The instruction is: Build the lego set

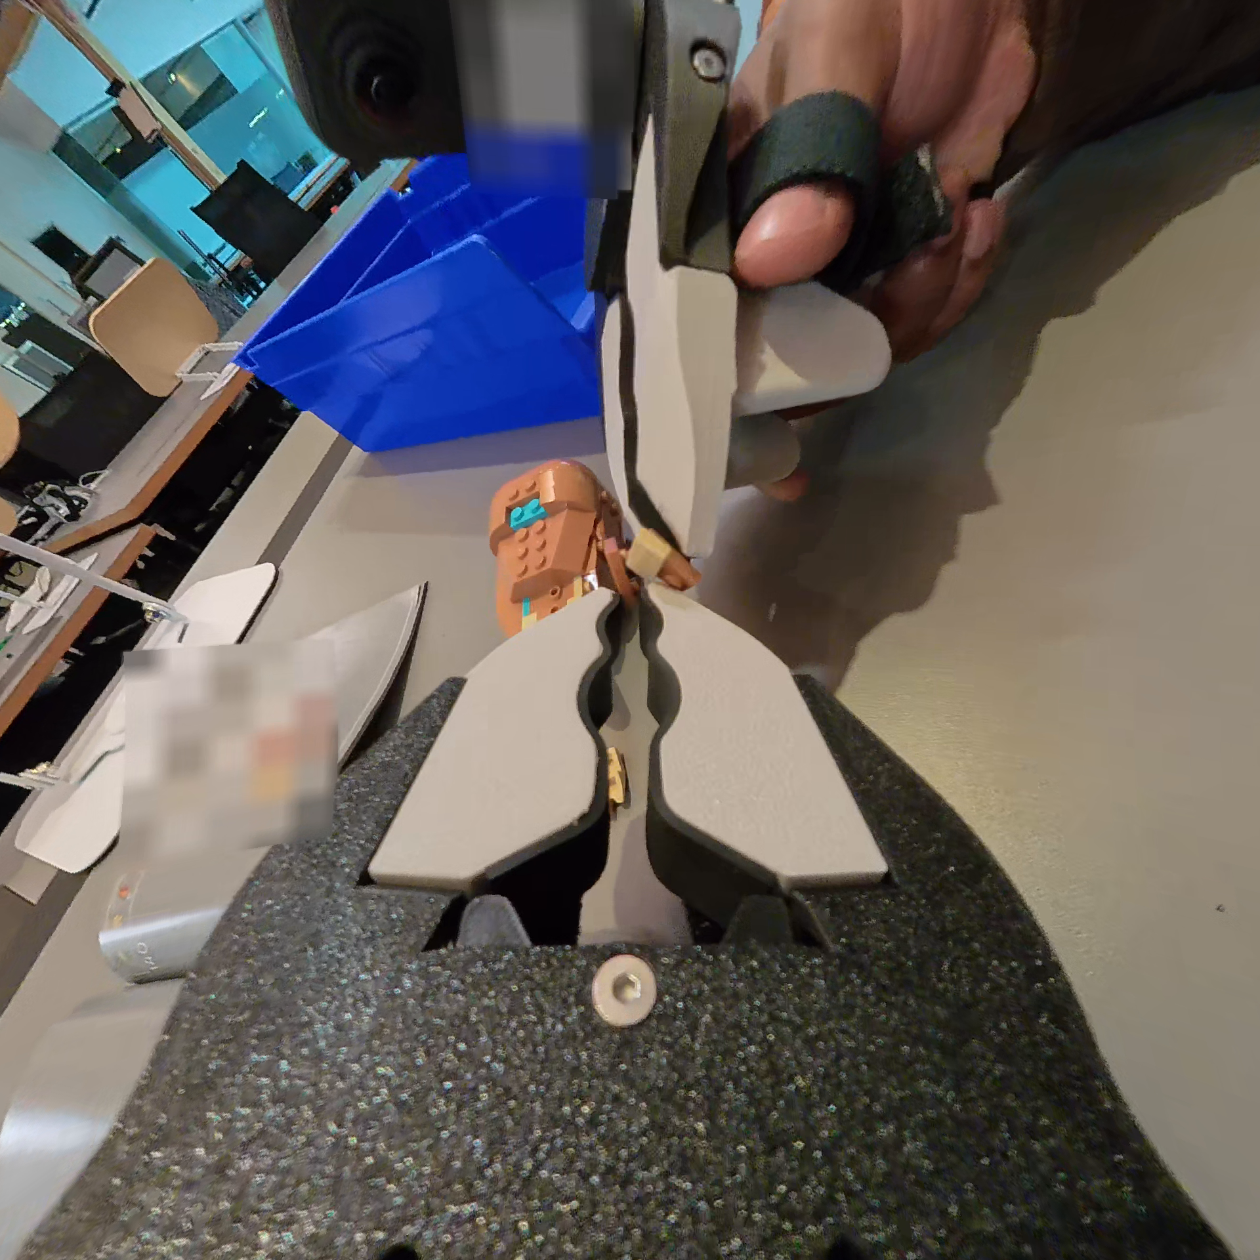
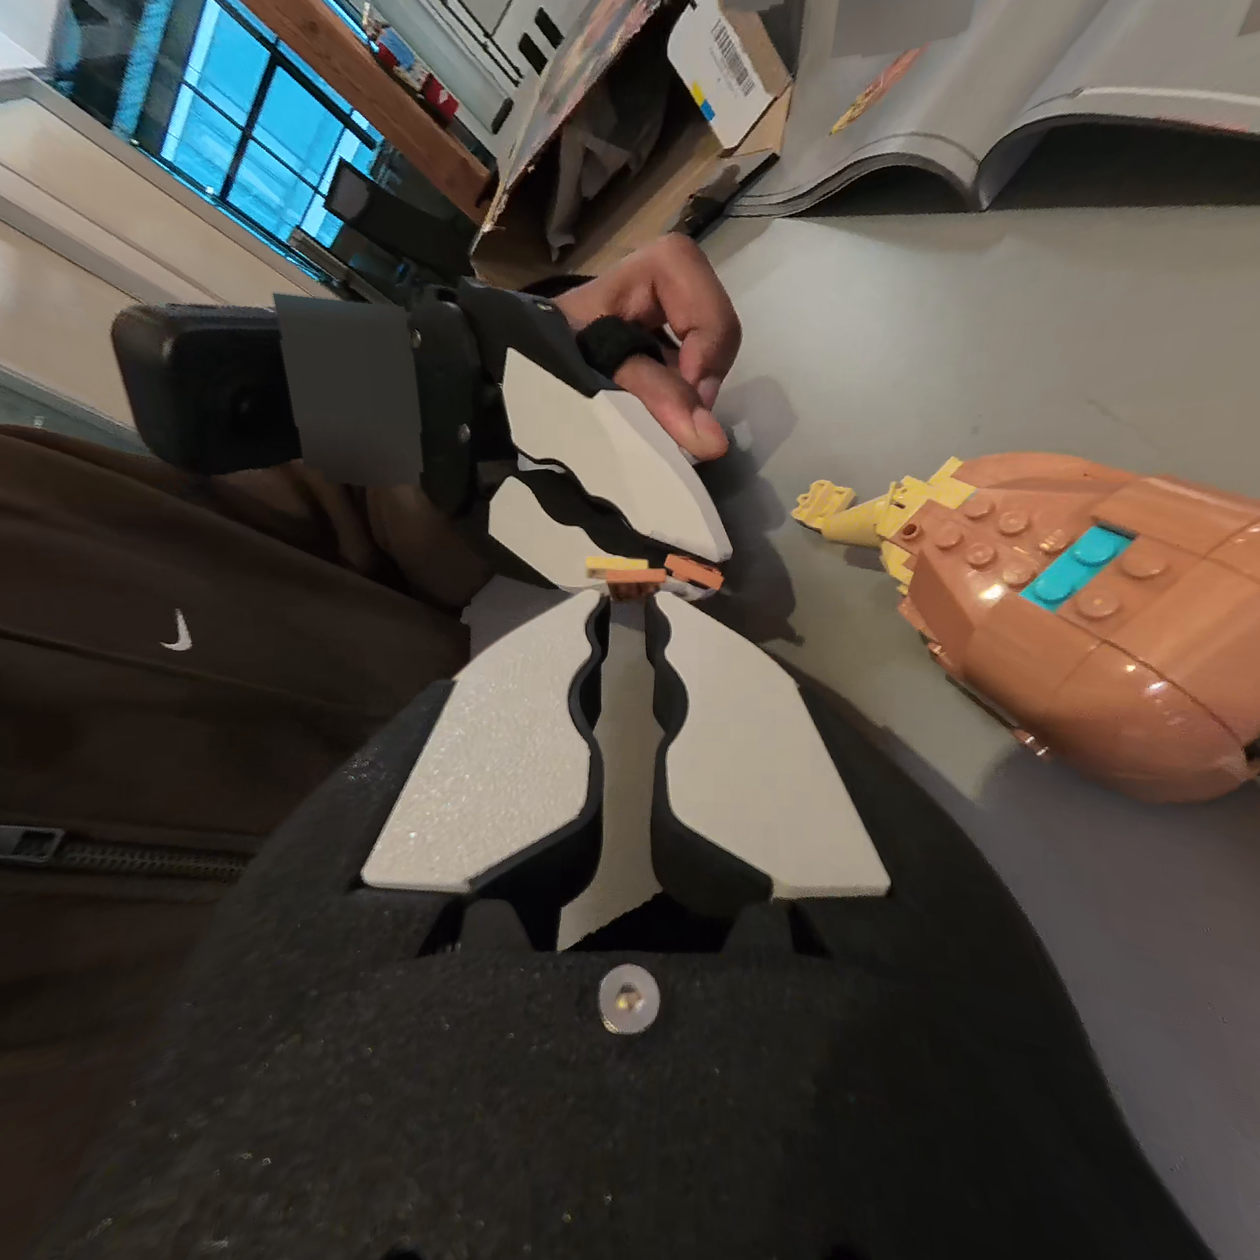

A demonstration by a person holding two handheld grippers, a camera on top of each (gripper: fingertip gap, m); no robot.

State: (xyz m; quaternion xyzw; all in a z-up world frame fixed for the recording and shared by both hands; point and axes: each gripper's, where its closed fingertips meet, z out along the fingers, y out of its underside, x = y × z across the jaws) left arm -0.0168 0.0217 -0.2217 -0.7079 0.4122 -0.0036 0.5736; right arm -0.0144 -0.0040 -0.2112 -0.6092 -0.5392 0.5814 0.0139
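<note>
A large brown lego model with a teal piece and yellow parts lies on the grey table; it also shows in the left wrist view. My right gripper is shut on a small yellow-and-brown plate piece. My left gripper is shut on a small brown piece. The two grippers meet tip to tip above the table, the pieces touching or nearly so. In the left wrist view the right gripper comes down from the top with its tan piece.
Blue bins stand behind the model. An open instruction booklet and a cardboard box lie at the far side. A small tan piece shows through the left gripper's gap. The person's brown jacket is at the left. My two grippers' fingertips are within a few centimetres of each other.
</note>
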